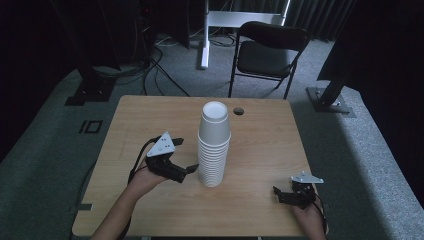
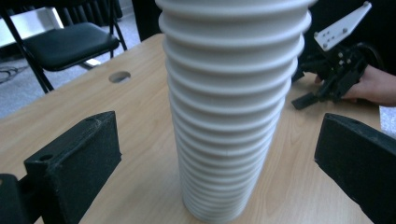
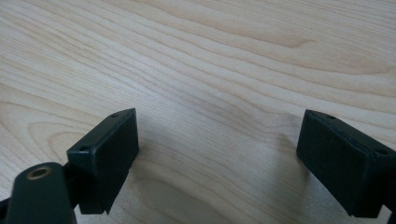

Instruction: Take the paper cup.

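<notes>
The right tool (image 1: 286, 192) sits low at the near right corner of the light wooden worktop (image 1: 260, 145), well apart from the tall stack of nested white paper cups (image 1: 214, 145). Its jaws stand wide and released, with bare wood grain between them in the right gripper view; it holds nothing and appears to be waiting.

The left tool (image 1: 191, 169) lies just beside the stack, on its left, at the lower rims. In the left gripper view both black jaws are spread, one to each side of the stack (image 2: 231, 112), and neither pad touches the cups. The tool is therefore released, framing the stack but not yet closed on it.

The stack stands upright near the middle of the worktop, all cups nested; none has been separated or set down elsewhere. Beyond the stack, a round cable hole (image 1: 238, 110) marks the far edge, and a black folding chair (image 1: 267, 52) stands past that.

Judgement: work is at the approach stage. The grasp, and any lifting or separating of cups, remains to be done.
</notes>
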Available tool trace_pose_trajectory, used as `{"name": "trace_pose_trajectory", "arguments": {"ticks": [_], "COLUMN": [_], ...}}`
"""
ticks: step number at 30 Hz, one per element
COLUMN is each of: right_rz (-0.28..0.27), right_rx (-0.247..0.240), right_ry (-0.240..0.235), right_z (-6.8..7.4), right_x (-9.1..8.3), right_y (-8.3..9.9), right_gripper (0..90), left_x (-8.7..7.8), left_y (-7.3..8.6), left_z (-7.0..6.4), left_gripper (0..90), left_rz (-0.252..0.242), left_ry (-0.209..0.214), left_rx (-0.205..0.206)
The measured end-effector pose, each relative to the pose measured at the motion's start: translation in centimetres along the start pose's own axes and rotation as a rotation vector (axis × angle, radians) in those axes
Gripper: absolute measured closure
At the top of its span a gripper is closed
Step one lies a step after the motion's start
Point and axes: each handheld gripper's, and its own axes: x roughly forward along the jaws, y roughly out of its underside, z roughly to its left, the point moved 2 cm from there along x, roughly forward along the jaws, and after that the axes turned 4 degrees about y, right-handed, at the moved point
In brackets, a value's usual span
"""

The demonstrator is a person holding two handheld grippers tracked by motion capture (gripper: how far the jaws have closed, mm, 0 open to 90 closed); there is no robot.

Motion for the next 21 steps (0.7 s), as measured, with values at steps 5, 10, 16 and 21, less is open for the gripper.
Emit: {"name": "trace_pose_trajectory", "arguments": {"ticks": [5,10,16,21], "right_rz": [0.000,-0.001,0.000,0.000], "right_rx": [0.000,0.000,0.000,0.000], "right_ry": [0.000,0.000,0.000,0.000], "right_z": [0.0,0.0,0.0,0.0], "right_x": [0.0,0.0,0.0,0.0], "right_y": [0.0,0.0,0.0,0.0], "right_gripper": [12.2,12.2,12.2,12.1], "left_x": [0.3,1.0,1.8,2.2], "left_y": [-1.1,-1.7,-2.4,-3.1], "left_z": [0.1,0.1,-0.1,0.0], "left_gripper": [0.3,0.3,0.3,0.3], "left_rz": [-0.023,-0.036,-0.053,-0.085], "left_ry": [-0.001,0.017,0.037,0.044], "left_rx": [0.011,0.007,0.010,0.001]}}
